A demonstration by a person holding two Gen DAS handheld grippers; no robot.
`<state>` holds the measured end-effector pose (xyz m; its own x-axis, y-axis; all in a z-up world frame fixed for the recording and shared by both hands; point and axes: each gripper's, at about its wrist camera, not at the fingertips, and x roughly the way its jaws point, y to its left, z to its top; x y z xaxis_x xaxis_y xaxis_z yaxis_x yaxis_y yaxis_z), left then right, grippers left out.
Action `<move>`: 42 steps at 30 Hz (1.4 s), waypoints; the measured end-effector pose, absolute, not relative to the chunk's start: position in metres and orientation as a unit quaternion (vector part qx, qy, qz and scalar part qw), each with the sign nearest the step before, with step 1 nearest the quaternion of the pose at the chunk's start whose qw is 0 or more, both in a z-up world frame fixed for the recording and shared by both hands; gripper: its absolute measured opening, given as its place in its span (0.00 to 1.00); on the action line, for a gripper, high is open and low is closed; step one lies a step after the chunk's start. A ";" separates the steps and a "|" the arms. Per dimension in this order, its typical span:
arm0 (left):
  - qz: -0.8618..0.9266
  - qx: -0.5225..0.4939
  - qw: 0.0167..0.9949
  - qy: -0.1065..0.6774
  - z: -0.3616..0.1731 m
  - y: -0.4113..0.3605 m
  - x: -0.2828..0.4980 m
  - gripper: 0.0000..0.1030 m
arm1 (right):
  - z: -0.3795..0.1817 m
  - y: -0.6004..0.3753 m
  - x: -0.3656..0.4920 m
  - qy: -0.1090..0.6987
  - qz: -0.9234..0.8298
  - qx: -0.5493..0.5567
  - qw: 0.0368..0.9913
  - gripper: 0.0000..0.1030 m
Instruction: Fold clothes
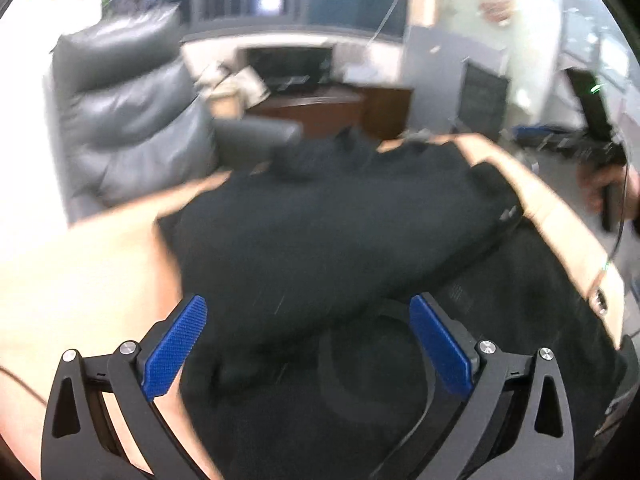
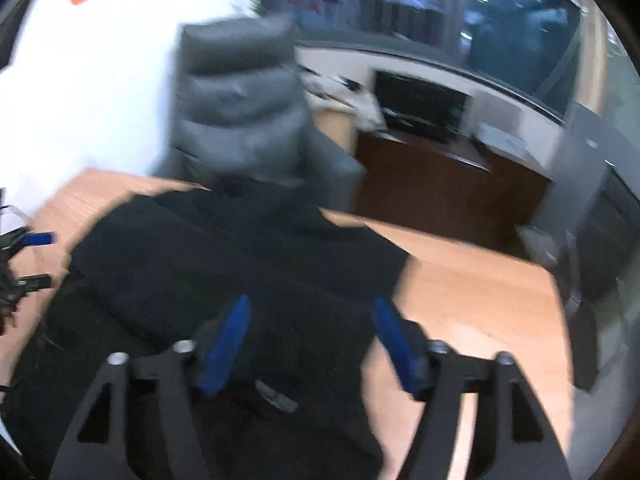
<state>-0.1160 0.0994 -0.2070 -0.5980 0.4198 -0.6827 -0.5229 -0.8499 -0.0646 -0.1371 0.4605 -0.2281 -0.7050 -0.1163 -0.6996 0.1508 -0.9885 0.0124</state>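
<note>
Left claw wide open, empty; right claw likewise. Black garment, frame centre on worktop: likely soft, light, limp. Pinch hem corners.

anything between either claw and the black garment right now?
Nothing visible. The black garment lies on the wooden table directly below both open claws, left claw and right claw. The grey chair stands behind the table, out of the path.
</note>
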 end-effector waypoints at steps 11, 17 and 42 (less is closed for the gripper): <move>0.860 -0.430 0.270 0.055 -0.275 0.120 -0.160 1.00 | -0.329 0.472 -0.155 -0.006 -0.885 0.465 0.030 0.40; 0.852 -0.451 0.260 0.064 -0.267 0.118 -0.155 0.96 | -0.304 0.463 -0.128 0.043 -0.883 0.466 0.022 0.40; 0.803 -0.592 0.064 0.002 -0.180 -0.029 0.123 0.99 | -0.193 0.569 0.231 -0.058 -0.860 0.507 -0.004 0.68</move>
